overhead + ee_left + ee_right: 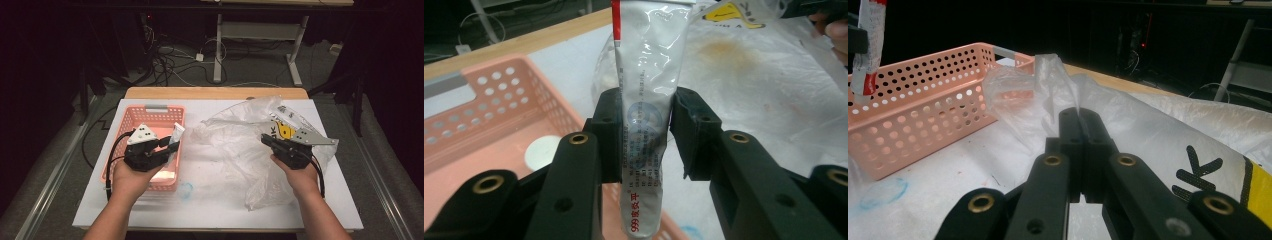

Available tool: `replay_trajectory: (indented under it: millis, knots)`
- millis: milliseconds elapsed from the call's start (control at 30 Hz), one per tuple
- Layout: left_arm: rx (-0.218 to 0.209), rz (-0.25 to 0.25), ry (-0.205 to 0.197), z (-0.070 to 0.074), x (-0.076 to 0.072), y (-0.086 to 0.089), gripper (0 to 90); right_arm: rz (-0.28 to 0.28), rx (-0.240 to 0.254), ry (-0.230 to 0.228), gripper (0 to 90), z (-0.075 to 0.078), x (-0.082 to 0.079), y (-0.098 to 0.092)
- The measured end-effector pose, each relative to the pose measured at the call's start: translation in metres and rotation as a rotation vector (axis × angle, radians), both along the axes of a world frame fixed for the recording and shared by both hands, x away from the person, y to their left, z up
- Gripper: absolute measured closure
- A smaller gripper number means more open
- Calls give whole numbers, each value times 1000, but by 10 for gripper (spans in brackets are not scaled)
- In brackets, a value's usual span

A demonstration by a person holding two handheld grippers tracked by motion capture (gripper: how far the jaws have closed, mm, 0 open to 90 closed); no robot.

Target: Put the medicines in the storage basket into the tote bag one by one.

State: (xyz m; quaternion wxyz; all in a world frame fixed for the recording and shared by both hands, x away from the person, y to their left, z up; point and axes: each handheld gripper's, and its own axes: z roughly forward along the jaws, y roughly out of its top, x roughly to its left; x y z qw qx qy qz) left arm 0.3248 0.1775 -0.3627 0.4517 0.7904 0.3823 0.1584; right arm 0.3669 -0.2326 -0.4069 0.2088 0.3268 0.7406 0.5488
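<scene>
While gripped, tube [642,125] looks creased.

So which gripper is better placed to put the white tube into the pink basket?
Probably left: the left gripper already grips the white printed tube over the pink perforated plastic basket; the right gripper pinches the clear plastic bag.

Both hands forward, both grippers clamped

The left gripper [172,146], gripped by the left hand [131,175], has its jaws pressed on a tube [644,120]; the right gripper [266,140], in the right hand [299,175], pinches a plastic bag [1058,95].
</scene>
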Motion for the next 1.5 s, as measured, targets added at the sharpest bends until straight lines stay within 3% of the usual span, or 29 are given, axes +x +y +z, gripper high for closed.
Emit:
replay_trajectory:
  millis: [367, 667, 867, 1000, 1100, 1133, 1500]
  knots:
    - [-28, -60, -12, 5, 1, -32, 649, -2, 3, -3, 900, 2, -2, -1]
    - [-37, -147, 2, -7, 3, -73, 649, -7, -17, -12, 900, 0, -10, 5]
    - [-28, -196, -1, -14, 3, -95, 649, -17, 4, -5, 900, 4, -20, 6]
    - [-36, -218, 2, -18, 3, -107, 648, -17, -10, -6, 900, 7, -26, 12]
    - [-33, -228, 0, -20, 3, -113, 648, -10, -24, -11, 900, 9, -29, 14]
    - [-18, -238, -5, -22, 2, -120, 648, -5, -20, -21, 900, 10, -30, 14]
    - [-1, -229, 19, -42, 13, -142, 648, 7, 10, -26, 900, 7, -27, 17]
